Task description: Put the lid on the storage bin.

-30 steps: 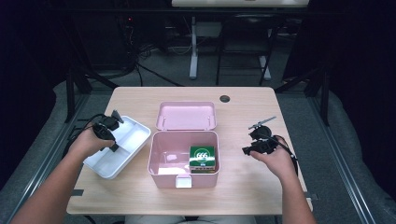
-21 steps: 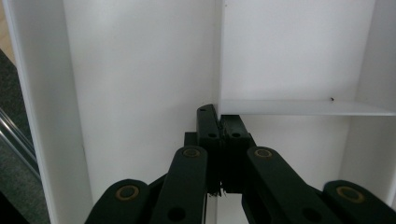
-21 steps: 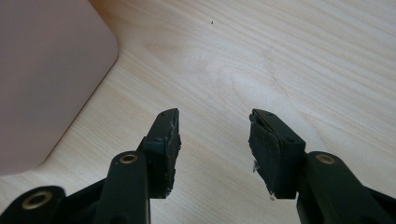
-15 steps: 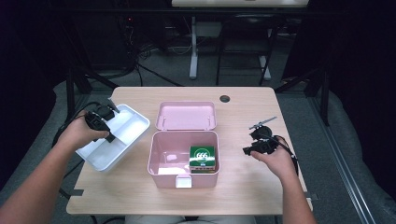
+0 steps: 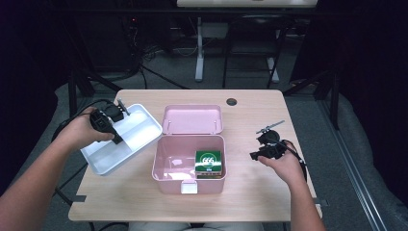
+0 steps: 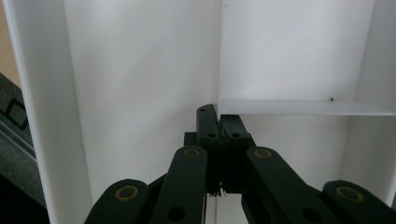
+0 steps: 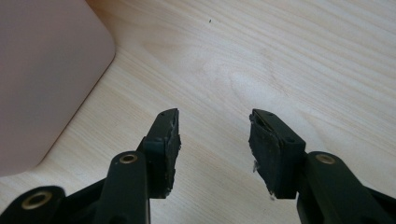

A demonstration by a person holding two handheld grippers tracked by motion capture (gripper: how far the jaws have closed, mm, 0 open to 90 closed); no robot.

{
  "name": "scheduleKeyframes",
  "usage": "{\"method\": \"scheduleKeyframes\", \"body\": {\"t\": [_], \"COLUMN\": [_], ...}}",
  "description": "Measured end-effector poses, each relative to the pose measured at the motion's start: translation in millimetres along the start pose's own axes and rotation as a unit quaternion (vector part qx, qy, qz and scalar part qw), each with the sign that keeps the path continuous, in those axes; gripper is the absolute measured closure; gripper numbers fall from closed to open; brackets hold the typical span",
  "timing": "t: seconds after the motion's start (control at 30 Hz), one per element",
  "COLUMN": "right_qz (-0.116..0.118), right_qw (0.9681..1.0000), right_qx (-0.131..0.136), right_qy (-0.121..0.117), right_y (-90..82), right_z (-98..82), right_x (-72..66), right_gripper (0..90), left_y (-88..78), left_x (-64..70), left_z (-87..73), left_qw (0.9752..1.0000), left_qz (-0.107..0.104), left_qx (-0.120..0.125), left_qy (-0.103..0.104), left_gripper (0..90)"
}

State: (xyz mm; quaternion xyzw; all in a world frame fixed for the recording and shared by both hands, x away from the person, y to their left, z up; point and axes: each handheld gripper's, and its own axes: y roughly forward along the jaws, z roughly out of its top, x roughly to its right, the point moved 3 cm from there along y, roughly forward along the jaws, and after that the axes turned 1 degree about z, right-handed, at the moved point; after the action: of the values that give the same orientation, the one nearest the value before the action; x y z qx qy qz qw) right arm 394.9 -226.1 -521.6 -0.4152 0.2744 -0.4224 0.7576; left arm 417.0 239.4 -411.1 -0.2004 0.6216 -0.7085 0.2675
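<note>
On the left side of the wooden table, the left gripper holds a white divided tray, its jaws pressed together on one of the tray's thin inner partitions. In the left gripper view the two black fingertips meet right where the upright partition joins a cross divider, so the tray's white floor and walls surround the claw on every side. From the high view the tray sits tilted, its far end raised at the gripper and its near corner reaching past the table's left edge, just beside the open pink box.

That pink box stands in the middle of the table with its lid folded back flat, and a green packet lies in its right half.

Well apart, on the right side of the table, the right gripper hovers low over bare wood. Its jaws stand partly apart with nothing between the pads, and a rounded pink corner of the box shows at the left of the right gripper view.
</note>
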Motion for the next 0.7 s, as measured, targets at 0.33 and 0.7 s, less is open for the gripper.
{"method": "scheduleKeyframes", "body": {"t": [0.33,0.7], "right_qz": [0.001,0.003], "right_qw": [1.0000,0.9999], "right_qx": [-0.002,-0.003], "right_qy": [0.003,0.013], "right_y": [1.9,4.3], "right_z": [-1.0,-3.4], "right_x": [1.9,6.0], "right_gripper": [52.2,52.2], "left_y": [4.0,14.2], "left_x": [29.7,66.6], "left_z": [27.0,61.8], "left_qw": [0.9968,0.9845], "left_qz": [-0.006,-0.004], "left_qx": [-0.008,-0.012], "left_qy": [0.080,0.175], "left_gripper": [88.9,88.8]}}
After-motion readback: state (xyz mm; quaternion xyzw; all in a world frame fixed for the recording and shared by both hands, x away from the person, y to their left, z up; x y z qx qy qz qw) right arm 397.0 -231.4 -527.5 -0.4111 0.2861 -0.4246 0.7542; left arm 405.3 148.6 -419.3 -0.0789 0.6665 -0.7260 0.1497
